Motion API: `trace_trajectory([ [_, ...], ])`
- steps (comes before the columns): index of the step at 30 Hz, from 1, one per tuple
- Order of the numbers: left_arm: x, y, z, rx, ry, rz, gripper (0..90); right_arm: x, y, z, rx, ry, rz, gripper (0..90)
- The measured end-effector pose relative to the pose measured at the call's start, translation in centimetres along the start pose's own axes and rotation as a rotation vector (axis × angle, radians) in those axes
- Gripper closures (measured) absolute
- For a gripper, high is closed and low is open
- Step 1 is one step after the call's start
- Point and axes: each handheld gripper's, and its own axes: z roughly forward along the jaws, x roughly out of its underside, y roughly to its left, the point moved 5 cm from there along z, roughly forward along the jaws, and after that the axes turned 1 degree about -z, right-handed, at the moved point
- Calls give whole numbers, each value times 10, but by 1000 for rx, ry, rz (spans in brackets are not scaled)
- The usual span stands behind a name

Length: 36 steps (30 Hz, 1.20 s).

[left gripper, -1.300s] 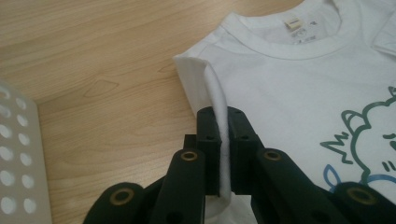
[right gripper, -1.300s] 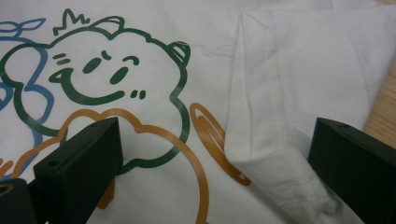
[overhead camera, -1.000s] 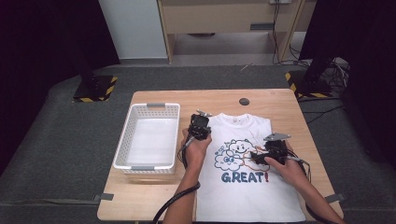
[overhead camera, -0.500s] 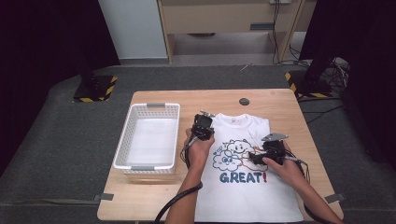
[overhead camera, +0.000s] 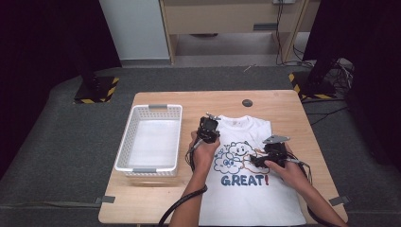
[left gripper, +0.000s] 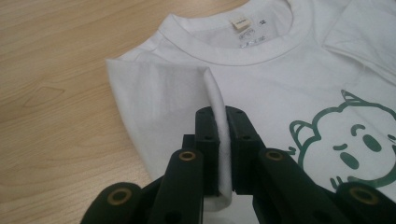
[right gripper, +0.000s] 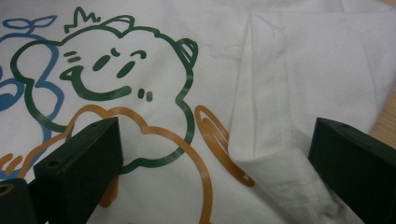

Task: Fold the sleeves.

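White cotton T-shirt (overhead camera: 246, 170) with cartoon print lies flat right of white plastic basket (overhead camera: 150, 140). My left gripper (left gripper: 223, 140) pinches its folded sleeve for tucking inward; right gripper (right gripper: 210, 154) gapes over opposite sleeve.

White T-shirt (overhead camera: 246, 189) lies flat on wooden table, front up, collar away from person, cartoon print with word "GREAT!". Both sleeves folded inward; fold of left sleeve (left gripper: 212, 93) pinched upright.

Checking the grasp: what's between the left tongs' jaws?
A pinched-up fold of the white T-shirt, clamped in the left tongs, seen in the left gripper view.
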Motion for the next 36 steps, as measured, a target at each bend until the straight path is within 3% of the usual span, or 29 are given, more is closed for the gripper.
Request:
trace_trajectory([
  [9,2,-1,9,-1,35,5,843,0,1,0,-2,-1,-6,32],
  [19,5,-2,20,13,52,-27,831,0,2,0,-9,0,-8,32],
  [23,4,-4,23,-5,65,-15,790,0,2,-1,-11,0,-9,31],
  [36,-1,-11,15,8,21,-23,699,0,2,-1,-12,0,-10,31],
])
